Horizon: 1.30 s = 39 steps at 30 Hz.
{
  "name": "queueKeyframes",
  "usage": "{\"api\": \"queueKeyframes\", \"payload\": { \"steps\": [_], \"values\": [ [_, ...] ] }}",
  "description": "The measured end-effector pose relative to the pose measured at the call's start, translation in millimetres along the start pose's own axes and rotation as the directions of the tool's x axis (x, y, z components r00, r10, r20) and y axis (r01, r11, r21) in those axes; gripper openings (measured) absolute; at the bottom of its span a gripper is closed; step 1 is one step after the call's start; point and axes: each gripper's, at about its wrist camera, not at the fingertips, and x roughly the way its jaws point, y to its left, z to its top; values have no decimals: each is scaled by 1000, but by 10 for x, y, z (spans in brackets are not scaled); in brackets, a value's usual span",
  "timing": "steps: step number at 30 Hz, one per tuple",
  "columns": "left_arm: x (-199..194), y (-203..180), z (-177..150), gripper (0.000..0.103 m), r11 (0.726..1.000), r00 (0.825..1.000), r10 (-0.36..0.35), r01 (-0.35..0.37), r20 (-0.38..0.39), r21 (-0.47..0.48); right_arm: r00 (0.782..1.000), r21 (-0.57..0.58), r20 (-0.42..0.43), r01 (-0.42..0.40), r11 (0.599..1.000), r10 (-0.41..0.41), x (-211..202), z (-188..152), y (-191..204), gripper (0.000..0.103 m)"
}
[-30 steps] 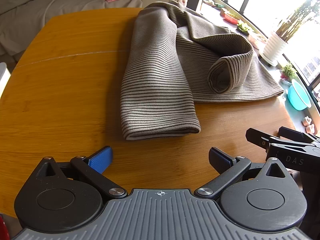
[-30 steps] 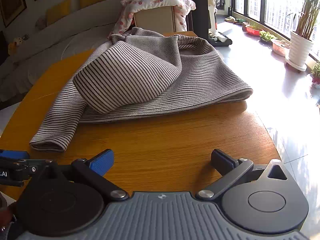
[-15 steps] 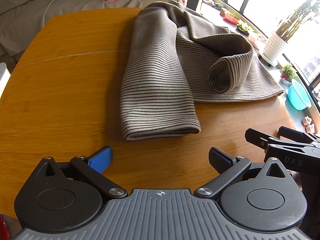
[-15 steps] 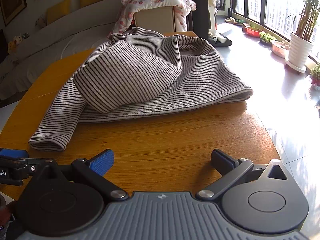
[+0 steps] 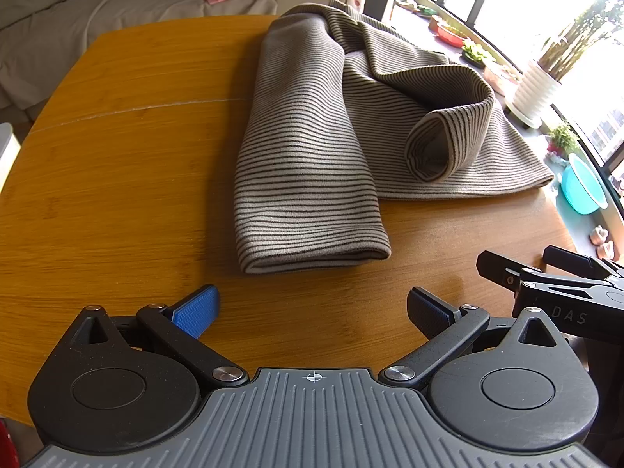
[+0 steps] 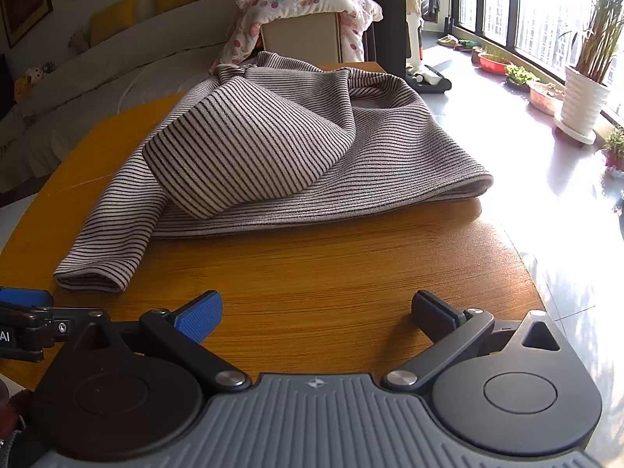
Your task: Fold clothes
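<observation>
Both grippers [image 5: 312, 308] [image 6: 316, 312] open nr table edge [image 6: 507, 234], striped sweater [image 5: 312, 156] ahead.

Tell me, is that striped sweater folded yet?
Not neatly. The striped sweater lies rumpled on the table; one sleeve stretches out, the other flopped across it.

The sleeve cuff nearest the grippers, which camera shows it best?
The left wrist view: the sleeve cuff lies centred, its hem edge fully visible just ahead of the open left gripper. The right wrist view shows it only obliquely at the left.
</observation>
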Motion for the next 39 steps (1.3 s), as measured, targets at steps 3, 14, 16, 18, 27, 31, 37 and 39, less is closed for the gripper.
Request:
{"api": "queueKeyframes", "payload": {
  "steps": [3,14,16,18,27,31,37,39],
  "values": [
    [2,-5,1,103,1000,1000,1,-1,0,2,1000,-1,1,1,1000,-1,2,-8,-2,103],
    [2,-2,-5,103,1000,1000,-1,1,0,1,1000,-11,-2,7,1000,-7,27,6,6,103],
    [-2,0,-10,103,1000,1000,-1,1,1,0,1000,-13,-2,8,1000,-8,28,6,10,103],
    [-2,0,-12,103,1000,1000,-1,1,1,0,1000,-13,-2,7,1000,-7,34,7,3,103],
    [-2,-1,-12,103,1000,1000,-2,2,1,1,1000,-15,-3,9,1000,-9,31,4,17,103],
    [-4,1,-12,103,1000,1000,-2,2,1,1,1000,-21,-4,11,1000,-11,37,2,26,103],
    [-5,0,-13,103,1000,1000,-4,4,2,3,1000,-30,-3,16,999,-16,43,2,34,103],
    [-9,7,2,103,1000,1000,-10,10,3,9,1000,-36,-2,15,999,-15,42,-5,40,103]
  ]
}}
